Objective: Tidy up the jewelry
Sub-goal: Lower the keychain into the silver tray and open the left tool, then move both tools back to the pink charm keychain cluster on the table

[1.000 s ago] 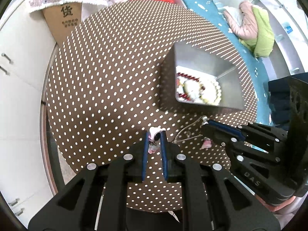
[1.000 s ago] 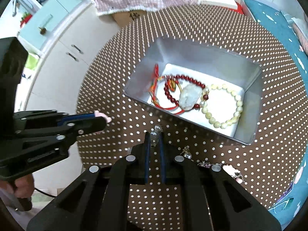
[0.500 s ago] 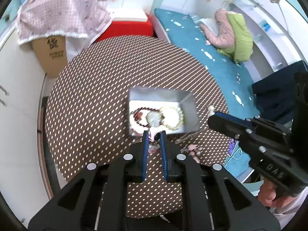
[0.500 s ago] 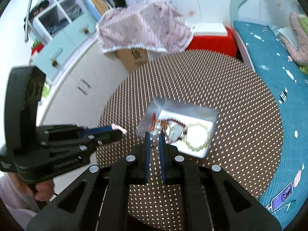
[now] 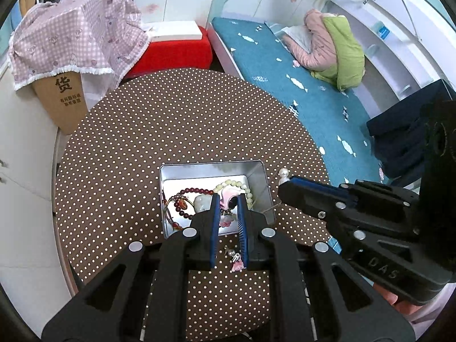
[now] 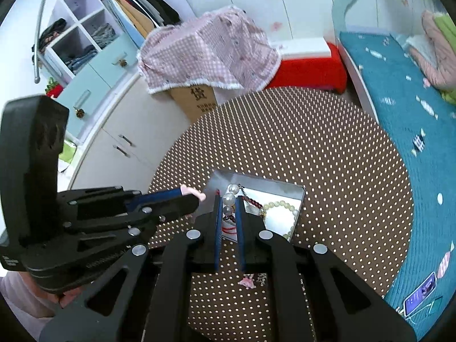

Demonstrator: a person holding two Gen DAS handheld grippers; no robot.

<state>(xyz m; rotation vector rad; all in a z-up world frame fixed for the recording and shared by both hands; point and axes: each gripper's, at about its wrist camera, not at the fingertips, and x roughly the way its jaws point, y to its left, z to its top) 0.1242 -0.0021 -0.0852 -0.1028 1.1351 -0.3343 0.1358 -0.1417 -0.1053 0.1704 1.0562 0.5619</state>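
Note:
My left gripper (image 5: 228, 196) is shut on a small pink-and-white charm (image 5: 228, 203), held above the near part of the open metal tin (image 5: 211, 171). In the right wrist view the left gripper (image 6: 196, 195) shows from the side, the pink charm (image 6: 193, 191) poking past its tip. My right gripper (image 6: 228, 201) is shut on a pearl piece (image 6: 230, 189) of three stacked pearls, over the tin (image 6: 287, 189). The left wrist view shows the right gripper (image 5: 283, 181) just right of the tin. Inside lie a dark red bead bracelet (image 5: 196, 191) and a pale bead bracelet (image 5: 232, 183).
The tin stands on a round brown dotted table (image 5: 171, 119). A small pink jewelry piece (image 5: 237, 262) lies on the cloth near the table's front edge. A cardboard box under a pink checked cloth (image 5: 71, 45), a red stool (image 5: 176, 54) and a blue bed (image 5: 285, 71) surround the table.
Both grippers have lifted off the table with their pieces still pinched. The tin, once ahead of them, now lies under their tips, and more of the room shows.

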